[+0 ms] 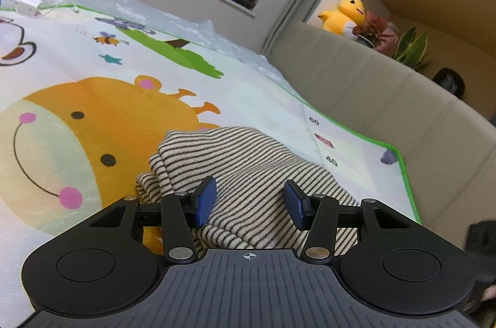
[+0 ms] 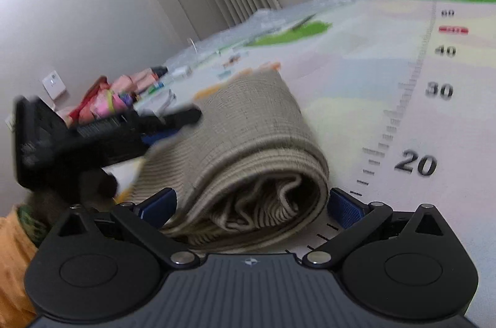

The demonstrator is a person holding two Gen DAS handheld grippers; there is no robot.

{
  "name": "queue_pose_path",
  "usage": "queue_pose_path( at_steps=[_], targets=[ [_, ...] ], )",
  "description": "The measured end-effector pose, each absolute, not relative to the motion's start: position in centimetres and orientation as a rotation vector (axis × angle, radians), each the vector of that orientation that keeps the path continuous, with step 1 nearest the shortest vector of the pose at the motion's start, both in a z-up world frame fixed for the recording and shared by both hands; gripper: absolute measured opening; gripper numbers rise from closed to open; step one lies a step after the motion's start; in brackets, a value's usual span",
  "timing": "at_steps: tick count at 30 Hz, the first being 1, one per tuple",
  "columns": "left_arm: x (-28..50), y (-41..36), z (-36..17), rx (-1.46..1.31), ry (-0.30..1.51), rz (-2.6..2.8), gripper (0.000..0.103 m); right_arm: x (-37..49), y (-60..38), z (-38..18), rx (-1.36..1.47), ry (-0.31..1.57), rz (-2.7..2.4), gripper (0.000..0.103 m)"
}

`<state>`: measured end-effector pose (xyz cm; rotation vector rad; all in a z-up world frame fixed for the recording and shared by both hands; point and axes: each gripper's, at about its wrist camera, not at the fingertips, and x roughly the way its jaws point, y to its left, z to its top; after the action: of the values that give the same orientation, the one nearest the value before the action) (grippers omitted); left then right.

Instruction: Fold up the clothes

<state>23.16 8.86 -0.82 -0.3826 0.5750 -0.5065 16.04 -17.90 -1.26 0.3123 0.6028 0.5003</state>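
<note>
A cream garment with thin dark stripes lies folded into a thick bundle on a cartoon play mat. My left gripper is open just above the bundle, its blue pads apart over the fabric. In the right wrist view the same bundle shows its rolled open end. My right gripper is open wide, its pads on either side of that end. The left gripper appears blurred over the bundle's left side.
A beige padded bed rail runs along the mat's right edge. A yellow plush toy and plants sit on a shelf behind. A white charger with cable lies far left. Colourful items lie by the wall.
</note>
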Motion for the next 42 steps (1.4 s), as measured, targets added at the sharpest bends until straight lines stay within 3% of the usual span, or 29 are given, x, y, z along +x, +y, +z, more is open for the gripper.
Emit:
queue_pose_path(
  at_steps=[5, 8, 13, 17, 18, 19, 20, 31, 33, 37, 41, 42],
  targets=[
    [23.3, 9.1, -1.0, -0.395, 0.574, -0.508, 0.053, 17.4, -18.4, 3.7, 0.236, 0.424, 0.480, 0.103],
    [23.2, 9.1, -1.0, -0.394, 0.574, -0.504, 0.053, 21.0, -18.3, 3.2, 0.243, 0.509, 0.498, 0.103],
    [22.9, 9.6, -1.0, -0.374, 0.598, -0.488, 0.054, 24.9, -18.0, -2.6, 0.321, 0.719, 0.536, 0.103],
    [22.5, 10.4, -0.9, -0.396, 0.626, -0.461, 0.055, 24.8, -17.5, -3.0, 0.308, 0.734, 0.541, 0.103],
    [22.1, 10.6, -0.7, -0.408, 0.641, -0.424, 0.059, 24.5, -17.4, -3.0, 0.292, 0.731, 0.538, 0.103],
    [21.7, 10.8, -0.4, -0.418, 0.658, -0.378, 0.072, 24.3, -17.2, -3.0, 0.276, 0.728, 0.534, 0.103],
    [21.3, 10.9, -0.1, -0.428, 0.674, -0.333, 0.092, 24.2, -17.0, -2.9, 0.262, 0.727, 0.530, 0.103],
    [20.2, 9.5, -1.7, -0.550, 0.821, -0.420, 0.089, 22.9, -16.7, -0.6, 0.147, 0.768, 0.639, 0.100],
    [20.5, 9.5, -1.9, -0.570, 0.835, -0.450, 0.079, 23.0, -17.7, 0.4, 0.133, 0.768, 0.658, 0.100],
    [20.8, 9.4, -2.4, -0.587, 0.835, -0.467, 0.075, 24.5, -19.8, 0.9, 0.133, 0.785, 0.648, 0.100],
    [20.7, 10.0, -2.7, -0.603, 0.824, -0.476, 0.067, 25.4, -18.7, -1.0, 0.189, 0.879, 0.746, 0.086],
    [20.7, 10.3, -2.7, -0.604, 0.820, -0.469, 0.061, 25.4, -17.8, -1.2, 0.188, 0.875, 0.752, 0.087]
  ],
)
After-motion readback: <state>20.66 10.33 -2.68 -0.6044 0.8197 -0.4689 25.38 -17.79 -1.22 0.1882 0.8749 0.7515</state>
